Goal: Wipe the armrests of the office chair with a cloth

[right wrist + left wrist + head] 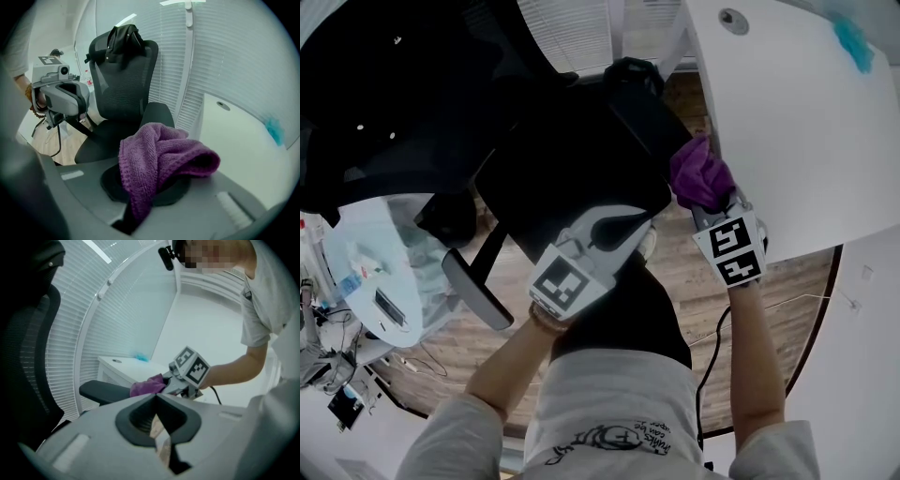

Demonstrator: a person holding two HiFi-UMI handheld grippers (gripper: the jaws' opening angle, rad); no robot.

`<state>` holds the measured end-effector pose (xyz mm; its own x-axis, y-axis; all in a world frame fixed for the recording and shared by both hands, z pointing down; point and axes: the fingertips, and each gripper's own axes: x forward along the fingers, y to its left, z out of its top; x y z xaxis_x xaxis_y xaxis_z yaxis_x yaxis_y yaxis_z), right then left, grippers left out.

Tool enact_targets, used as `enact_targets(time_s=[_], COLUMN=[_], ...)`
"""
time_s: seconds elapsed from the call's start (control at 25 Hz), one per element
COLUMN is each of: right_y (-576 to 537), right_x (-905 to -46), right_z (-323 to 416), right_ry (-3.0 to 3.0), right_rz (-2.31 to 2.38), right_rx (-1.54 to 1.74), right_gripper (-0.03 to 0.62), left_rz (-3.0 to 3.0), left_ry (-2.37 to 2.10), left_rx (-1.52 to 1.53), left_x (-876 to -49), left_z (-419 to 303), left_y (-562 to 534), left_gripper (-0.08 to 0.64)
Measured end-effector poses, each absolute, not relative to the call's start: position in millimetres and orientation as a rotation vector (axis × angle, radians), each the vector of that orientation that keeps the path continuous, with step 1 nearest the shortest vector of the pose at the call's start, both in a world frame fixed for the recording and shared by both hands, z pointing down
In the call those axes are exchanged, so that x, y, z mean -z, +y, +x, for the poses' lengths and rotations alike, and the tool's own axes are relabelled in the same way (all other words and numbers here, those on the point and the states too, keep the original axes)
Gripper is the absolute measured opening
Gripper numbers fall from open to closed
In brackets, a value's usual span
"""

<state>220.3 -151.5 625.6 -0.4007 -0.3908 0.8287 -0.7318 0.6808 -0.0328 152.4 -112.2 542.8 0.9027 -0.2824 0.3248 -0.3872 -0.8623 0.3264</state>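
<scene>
Clamped in the right tongs (149,190): the cloth (159,157), jaws closed on a fold low down, the rest heaped over and ahead of them. Head view, centre right of frame: same cloth (698,173) bunched ahead of the right tongs (705,199), at the near end of the armrest (649,111). Left gripper view, centre of frame: cloth (147,386) on the end of the armrest (104,391), touching it by the look of it. Left tongs (156,401) closed to a point, nothing between. In head view, left tongs (628,225) at low centre, by the near edge of the seat (572,178), apart from the cloth.

Purple, looped terry weave, thick rolled hem. Crumpled into a loose mound with deep folds, no flat face showing.

Tight on the right of the head view: edge of the white bench (806,122) just beside armrest and cloth, only a narrow gap. Small teal thing (853,42) on the bench at upper right, well apart. Blinds (225,56) behind bench and office chair (124,79), upper right of right gripper view. More open toward the left of the head view: black seat, then second armrest (476,289) at lower left, wooden floor (797,277) below.
</scene>
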Motion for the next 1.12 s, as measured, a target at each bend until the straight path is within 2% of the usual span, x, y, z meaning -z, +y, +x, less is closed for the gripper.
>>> enact_targets(time_s=[0.48, 1.12], right_y=[-148.9, -116.5], right_x=[-599.1, -390.4], right_z=[224.2, 248.5], right_ry=[-2.161, -2.459], right_rz=[1.052, 1.404], right_rx=[-0.478, -0.248], right_gripper=[0.029, 0.029], left_rz=[2.692, 2.797], left_ry=[-0.505, -0.558], left_rx=[-0.361, -0.112], left_x=[-510.8, -357.3], left_z=[152.8, 171.1], left_y=[-108.1, -102.0], left_gripper=[0.002, 0.002])
